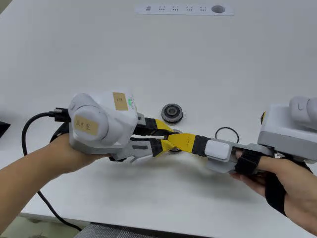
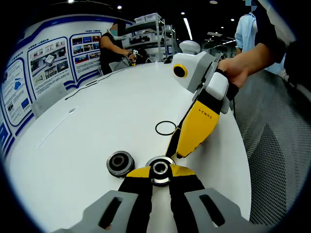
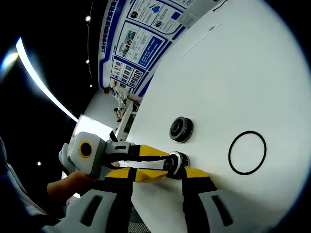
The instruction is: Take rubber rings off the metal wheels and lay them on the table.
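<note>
Metal wheels: two. Free wheel (image 2: 120,162) on bench (image 1: 148,59); clamped wheel (image 2: 160,171) gripped by left tongs (image 2: 160,175).
Loose ring (image 2: 165,128): one, on bench.
Right tongs (image 3: 170,174): at clamped wheel, grip unclear.

Each unit has a white-and-grey housing and black jaws with yellow tips; the left gripper (image 2: 160,171) bears two tan labels (image 1: 120,101) and a black cable (image 1: 29,130), while the right gripper (image 3: 171,171) has a black finger strap (image 1: 247,161).
</note>
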The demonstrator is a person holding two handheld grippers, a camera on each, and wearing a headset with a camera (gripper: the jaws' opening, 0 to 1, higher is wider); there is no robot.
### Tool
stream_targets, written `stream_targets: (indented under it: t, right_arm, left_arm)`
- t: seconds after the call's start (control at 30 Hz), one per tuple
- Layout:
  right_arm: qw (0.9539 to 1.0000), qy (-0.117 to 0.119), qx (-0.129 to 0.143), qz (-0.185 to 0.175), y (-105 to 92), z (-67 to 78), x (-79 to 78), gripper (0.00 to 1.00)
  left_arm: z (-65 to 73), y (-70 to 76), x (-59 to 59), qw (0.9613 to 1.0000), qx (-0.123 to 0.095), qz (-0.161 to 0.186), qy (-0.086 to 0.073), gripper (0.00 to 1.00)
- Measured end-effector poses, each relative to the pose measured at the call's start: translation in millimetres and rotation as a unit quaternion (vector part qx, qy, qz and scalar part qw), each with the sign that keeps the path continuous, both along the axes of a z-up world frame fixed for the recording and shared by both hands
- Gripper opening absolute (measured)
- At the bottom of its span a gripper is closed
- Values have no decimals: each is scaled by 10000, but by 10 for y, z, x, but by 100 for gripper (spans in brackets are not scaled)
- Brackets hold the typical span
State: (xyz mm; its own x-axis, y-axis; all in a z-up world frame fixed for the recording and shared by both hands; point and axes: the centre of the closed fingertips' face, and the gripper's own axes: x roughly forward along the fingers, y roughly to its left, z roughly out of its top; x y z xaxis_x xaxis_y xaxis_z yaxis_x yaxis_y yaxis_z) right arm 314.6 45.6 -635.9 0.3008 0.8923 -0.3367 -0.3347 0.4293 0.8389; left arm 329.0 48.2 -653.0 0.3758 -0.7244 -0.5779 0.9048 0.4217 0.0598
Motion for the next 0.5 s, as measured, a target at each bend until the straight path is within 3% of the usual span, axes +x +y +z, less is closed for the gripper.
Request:
stream_targets:
  t: [0.27,0.5]
  right_arm:
    - [9999,-17,-145,-48,-37,-74,38,30]
    - [9996,120,-233,-99,-77,-158,73,19]
  left_arm:
    - [4,-4,-6,10000,-2,4,3,12]
    - [22,-14,-21,10000,-21,10,8,12]
